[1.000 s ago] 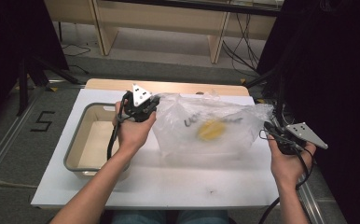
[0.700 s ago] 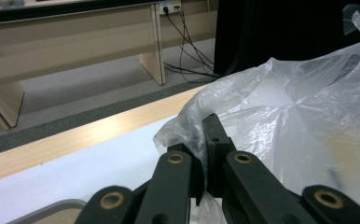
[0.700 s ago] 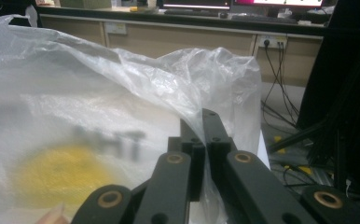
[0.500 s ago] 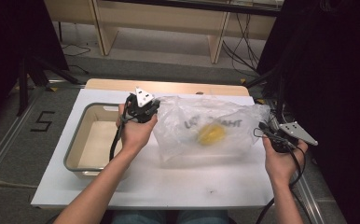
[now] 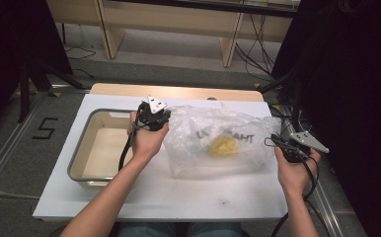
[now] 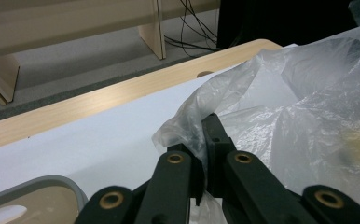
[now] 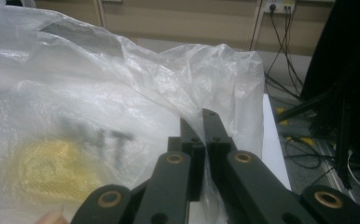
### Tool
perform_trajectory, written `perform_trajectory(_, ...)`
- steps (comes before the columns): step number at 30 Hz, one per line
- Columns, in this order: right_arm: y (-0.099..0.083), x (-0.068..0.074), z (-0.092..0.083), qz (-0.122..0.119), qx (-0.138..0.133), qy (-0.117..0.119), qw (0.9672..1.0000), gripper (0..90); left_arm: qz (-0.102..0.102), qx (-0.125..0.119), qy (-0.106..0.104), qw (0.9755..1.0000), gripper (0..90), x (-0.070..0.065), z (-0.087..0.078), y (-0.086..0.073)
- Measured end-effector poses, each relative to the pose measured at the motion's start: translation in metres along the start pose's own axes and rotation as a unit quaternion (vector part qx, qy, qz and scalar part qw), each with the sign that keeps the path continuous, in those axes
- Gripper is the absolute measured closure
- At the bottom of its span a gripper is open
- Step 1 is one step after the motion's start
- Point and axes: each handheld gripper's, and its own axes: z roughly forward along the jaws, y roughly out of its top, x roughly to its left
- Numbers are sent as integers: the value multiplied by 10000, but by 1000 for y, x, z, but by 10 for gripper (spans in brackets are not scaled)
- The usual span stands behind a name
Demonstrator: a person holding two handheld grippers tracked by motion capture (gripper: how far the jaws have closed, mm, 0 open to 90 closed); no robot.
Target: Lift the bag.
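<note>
Lowered bag [image 5: 218, 140] lies beside tray [image 5: 82, 150] on table [image 5: 178, 187].

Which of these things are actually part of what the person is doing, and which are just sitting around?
In use:
- clear plastic bag, pinched at each end
- yellow item inside the bag
- left gripper, fingers shut on the bag's edge
- right gripper, fingers shut on the other edge

Just there:
- grey tray, beside the bag
- white table
- cables on the floor
</note>
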Motion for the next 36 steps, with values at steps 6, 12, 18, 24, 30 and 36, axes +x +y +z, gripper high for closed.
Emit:
perform_trajectory(6, -5, -1, 5, 21, 159, 5, 9999, 899, -8, 147, 16, 9999, 889, 1, 7, -4)
perform_trajectory(12, -8, -2, 8, 36, 252, 11, 9997, 898, 15, 257, 4, 9997, 886, 2, 12, -6)
perform_trajectory(18, -6, -1, 6, 38, 200, -1, 9998, 897, 33, 243, -41, 9997, 878, 2, 10, -5)
perform_trajectory(24, -6, -1, 6, 30, 184, 9, 9998, 896, -3, 190, -74, 9998, 828, 2, 8, -5)
perform_trajectory(30, -6, -1, 6, 21, 166, -12, 9999, 879, -194, 96, -126, 9997, 603, 1, 2, -3)
perform_trajectory(36, -6, -2, 5, 49, 143, -42, 9999, 832, -402, 127, -11, 9991, 381, 0, -8, -2)
